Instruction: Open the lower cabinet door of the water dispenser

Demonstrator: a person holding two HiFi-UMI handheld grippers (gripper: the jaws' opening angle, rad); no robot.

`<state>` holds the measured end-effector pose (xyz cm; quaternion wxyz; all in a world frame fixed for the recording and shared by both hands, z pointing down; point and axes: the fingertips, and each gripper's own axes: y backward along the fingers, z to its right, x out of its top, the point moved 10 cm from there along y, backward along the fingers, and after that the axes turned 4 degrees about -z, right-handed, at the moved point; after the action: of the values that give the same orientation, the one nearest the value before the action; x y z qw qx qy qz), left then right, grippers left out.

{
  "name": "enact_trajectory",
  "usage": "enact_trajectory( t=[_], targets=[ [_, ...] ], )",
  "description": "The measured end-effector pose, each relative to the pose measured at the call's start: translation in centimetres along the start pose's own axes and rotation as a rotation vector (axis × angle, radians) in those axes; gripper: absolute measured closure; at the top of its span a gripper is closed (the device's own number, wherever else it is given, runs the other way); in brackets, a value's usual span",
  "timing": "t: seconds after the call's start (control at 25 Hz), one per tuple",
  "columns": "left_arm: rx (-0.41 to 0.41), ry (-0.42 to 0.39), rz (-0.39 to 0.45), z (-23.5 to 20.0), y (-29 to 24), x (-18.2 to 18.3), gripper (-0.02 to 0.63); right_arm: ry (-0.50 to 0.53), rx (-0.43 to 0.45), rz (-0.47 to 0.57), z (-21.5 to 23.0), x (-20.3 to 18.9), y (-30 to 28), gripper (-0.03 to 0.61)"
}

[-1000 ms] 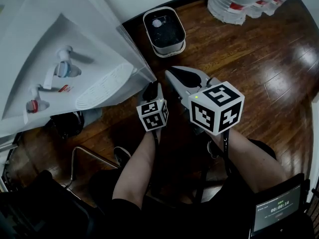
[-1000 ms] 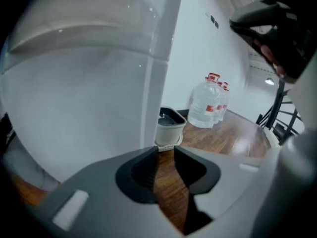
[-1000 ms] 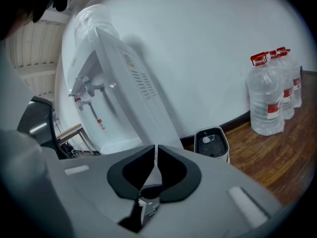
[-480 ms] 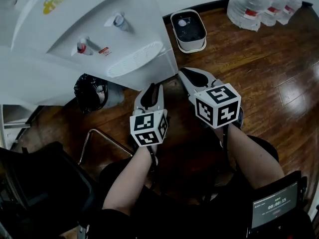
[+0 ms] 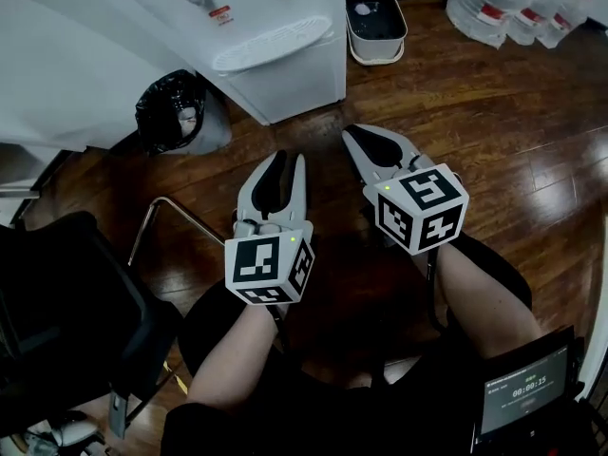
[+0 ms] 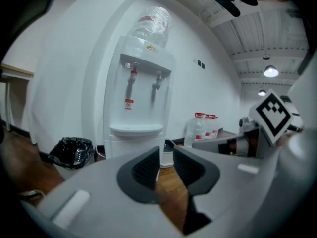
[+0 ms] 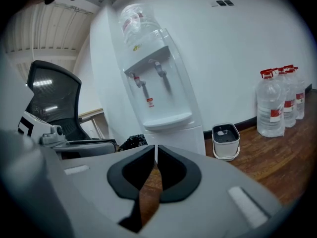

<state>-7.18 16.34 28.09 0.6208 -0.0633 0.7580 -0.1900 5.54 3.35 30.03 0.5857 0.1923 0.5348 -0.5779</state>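
The white water dispenser (image 5: 275,41) stands at the top of the head view, and its lower cabinet door (image 5: 296,85) looks closed. Both gripper views show the dispenser (image 6: 141,98) (image 7: 158,88) upright and some way ahead. My left gripper (image 5: 291,158) hangs over the wood floor short of the cabinet. Its jaws stand a narrow gap apart and hold nothing. To its right, my right gripper (image 5: 350,131) points at the cabinet's right corner, shut and empty. Neither gripper touches the dispenser.
A black-bagged bin (image 5: 173,112) sits left of the dispenser, a small white bin (image 5: 376,27) to its right. Water bottles (image 5: 508,3) stand at the far right wall. A black office chair (image 5: 66,302) and a metal frame (image 5: 166,207) lie at my left.
The dispenser has slid to the top of the head view as the view drew back. Both grippers moved with it; the left one rose nearer the camera.
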Motion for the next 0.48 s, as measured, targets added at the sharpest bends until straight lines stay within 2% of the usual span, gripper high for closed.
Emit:
enact_trajectory(
  t=[0.28,0.48],
  targets=[
    [-0.025,0.033,0.041,1.2,3.0,-1.0,0.511,0.081,-0.021,0.044,-2.2,-1.7,2.6,0.557],
    [-0.04,0.038,0.059,2.5,3.0,-0.3,0.517,0.17,-0.049,0.11,-2.8,-1.3,3.9,0.557]
  ],
)
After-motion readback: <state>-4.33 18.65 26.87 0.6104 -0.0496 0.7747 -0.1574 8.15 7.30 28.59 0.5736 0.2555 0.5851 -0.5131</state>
